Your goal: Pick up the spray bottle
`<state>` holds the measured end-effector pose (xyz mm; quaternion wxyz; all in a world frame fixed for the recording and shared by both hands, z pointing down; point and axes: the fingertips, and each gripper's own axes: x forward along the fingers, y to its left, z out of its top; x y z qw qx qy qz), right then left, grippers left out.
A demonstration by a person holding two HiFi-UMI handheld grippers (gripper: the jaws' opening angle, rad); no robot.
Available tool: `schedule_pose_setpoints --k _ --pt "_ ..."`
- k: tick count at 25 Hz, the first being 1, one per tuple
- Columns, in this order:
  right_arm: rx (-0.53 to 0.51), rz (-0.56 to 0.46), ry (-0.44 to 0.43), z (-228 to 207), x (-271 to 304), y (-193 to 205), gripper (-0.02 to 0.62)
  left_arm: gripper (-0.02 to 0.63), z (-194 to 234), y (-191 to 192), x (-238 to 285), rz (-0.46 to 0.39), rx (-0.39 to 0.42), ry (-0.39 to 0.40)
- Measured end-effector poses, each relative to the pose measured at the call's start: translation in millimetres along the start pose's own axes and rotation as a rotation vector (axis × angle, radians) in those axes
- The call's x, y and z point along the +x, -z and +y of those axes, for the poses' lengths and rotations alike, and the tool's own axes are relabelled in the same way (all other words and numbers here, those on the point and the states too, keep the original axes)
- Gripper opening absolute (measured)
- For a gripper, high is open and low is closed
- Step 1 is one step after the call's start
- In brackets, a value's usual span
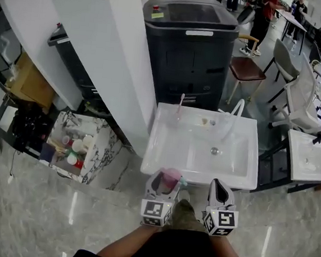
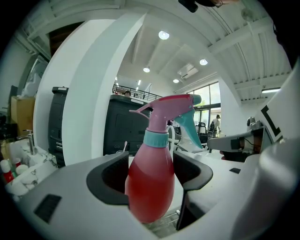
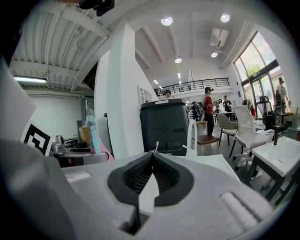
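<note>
Two claws, catalogued from the grip outward.

1. Left claw (image 1: 166, 182): spread wide and clenched on the bulb of a translucent pink-red plastic spray bottle (image 2: 151, 183). Both black pads press its sides, low on the body. The bottle stands upright, its teal collar, pink spray head and teal trigger rising clear above the claw.

2. Right claw (image 3: 152, 160): pressed fully together, ribbed pads meeting at the tip, nothing between them. It hangs just beside the left claw at about the same height.

3. Handling, by estimate: the smooth rounded plastic is likely slippery, and its thin walls probably give under a hard squeeze. The deep colour suggests liquid inside, so moderate weight sitting low. The best hold seems to be across the widest part of the body, as now, or under the collar. The trigger is best left untouched.

4. Position: the bottle is carried in the air, resting on nothing, near the front rim of a white rectangular ceramic basin (image 1: 158, 147).

5. Surroundings: a grey marble-patterned floor (image 1: 39, 209) below, a broad white pillar (image 1: 111, 52) to the left, and a dark grey cabinet-like machine (image 1: 191, 49) behind the basin.
</note>
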<state>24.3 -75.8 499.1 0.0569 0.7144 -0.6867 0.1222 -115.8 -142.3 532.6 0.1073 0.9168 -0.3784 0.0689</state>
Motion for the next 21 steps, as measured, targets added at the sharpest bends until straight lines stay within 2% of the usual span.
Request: schedule_pose_setpoints --k 5,10,14,21 --pt "-0.017 -0.004 -0.002 21 -31 2 -0.002 0.305 -2 8 -42 0.007 -0.003 0.009" --pt "-0.035 -0.009 -0.011 31 -44 0 -0.002 0.305 -1 6 -63 -0.002 -0.003 0.000" --pt "-0.042 0.004 -0.018 38 -44 2 -0.002 0.305 3 2 -67 -0.018 -0.005 -0.015" --pt "-0.036 -0.049 -0.059 44 -31 -10 -0.002 0.305 11 -6 -53 -0.033 0.002 -0.020"
